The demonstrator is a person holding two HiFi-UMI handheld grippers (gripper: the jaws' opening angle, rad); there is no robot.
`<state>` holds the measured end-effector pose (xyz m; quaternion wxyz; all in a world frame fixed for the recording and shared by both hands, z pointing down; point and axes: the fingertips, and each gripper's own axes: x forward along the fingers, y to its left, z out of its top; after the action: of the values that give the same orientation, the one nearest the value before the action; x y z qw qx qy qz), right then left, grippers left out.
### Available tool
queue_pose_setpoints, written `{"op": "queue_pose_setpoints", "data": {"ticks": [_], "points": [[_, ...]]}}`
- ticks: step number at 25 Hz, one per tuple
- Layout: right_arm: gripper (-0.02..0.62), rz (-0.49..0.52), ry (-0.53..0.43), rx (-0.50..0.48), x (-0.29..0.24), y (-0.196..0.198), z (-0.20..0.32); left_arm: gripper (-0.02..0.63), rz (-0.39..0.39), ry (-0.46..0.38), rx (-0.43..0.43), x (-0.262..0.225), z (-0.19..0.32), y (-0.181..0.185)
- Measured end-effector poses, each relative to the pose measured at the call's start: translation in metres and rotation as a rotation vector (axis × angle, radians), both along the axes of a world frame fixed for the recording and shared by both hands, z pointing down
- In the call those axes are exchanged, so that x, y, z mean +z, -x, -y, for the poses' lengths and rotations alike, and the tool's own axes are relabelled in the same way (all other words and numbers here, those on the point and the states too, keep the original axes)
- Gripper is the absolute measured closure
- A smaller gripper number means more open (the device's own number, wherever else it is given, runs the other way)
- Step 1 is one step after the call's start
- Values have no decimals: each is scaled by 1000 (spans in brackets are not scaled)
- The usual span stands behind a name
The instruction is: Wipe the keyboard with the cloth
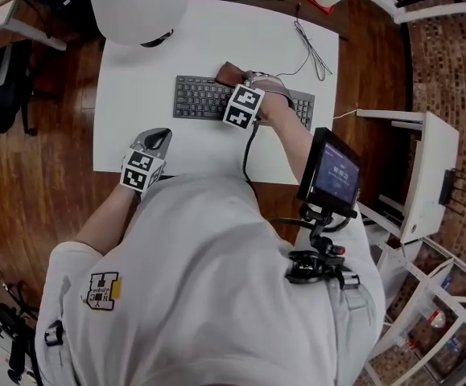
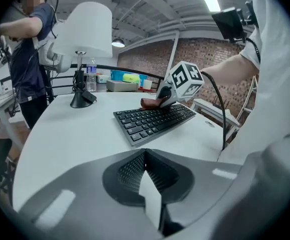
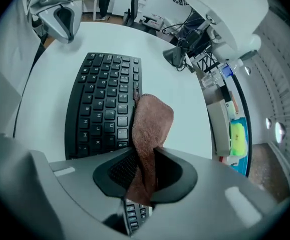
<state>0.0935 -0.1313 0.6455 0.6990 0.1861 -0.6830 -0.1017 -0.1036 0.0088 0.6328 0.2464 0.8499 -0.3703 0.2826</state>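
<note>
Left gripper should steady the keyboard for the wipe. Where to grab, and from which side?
Probably the keyboard's left short end, coming in low from the left. It lies flat and thin, that end faces the left gripper, and the right gripper with the cloth is over the middle. Set the jaws above and below the edge.

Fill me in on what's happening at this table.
A person holds a claw in each hand. The right claw is shut on a brown cloth and holds it down at the far edge of a black keyboard on the white table. The left claw is shut and empty, near the table's front edge, apart from the keyboard. A white lamp stands at the far side.
</note>
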Motion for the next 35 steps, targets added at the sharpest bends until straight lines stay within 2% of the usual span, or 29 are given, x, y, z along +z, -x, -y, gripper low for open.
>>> {"op": "queue_pose_setpoints", "data": {"ticks": [3, 10, 13, 18, 20, 23, 26, 30, 35], "points": [[509, -4, 12, -26, -2, 6, -23, 606, -4, 6, 0, 3, -2, 2], [509, -6, 101, -137, 8, 19, -124, 606, -19, 0, 47, 4, -2, -10], [508, -9, 126, -160, 13, 24, -144, 606, -16, -3, 63, 2, -2, -11], [508, 45, 157, -109, 4, 30, -122, 606, -19, -5, 60, 2, 1, -10], [508, 60, 104, -90, -7, 33, -88, 606, -17, -6, 48, 1, 3, -6], [508, 31, 18, -78, -12, 37, -31, 606, -13, -5, 22, 0, 6, 4], [508, -6, 13, -65, -3, 41, -2, 606, -8, -1, 5, 0, 6, 12], [508, -32, 22, -72, 0, 42, -11, 606, -11, -5, 3, -2, 6, 14], [508, -45, 79, -164, 3, 49, -76, 606, -16, -1, 27, 1, 5, 10]]}}
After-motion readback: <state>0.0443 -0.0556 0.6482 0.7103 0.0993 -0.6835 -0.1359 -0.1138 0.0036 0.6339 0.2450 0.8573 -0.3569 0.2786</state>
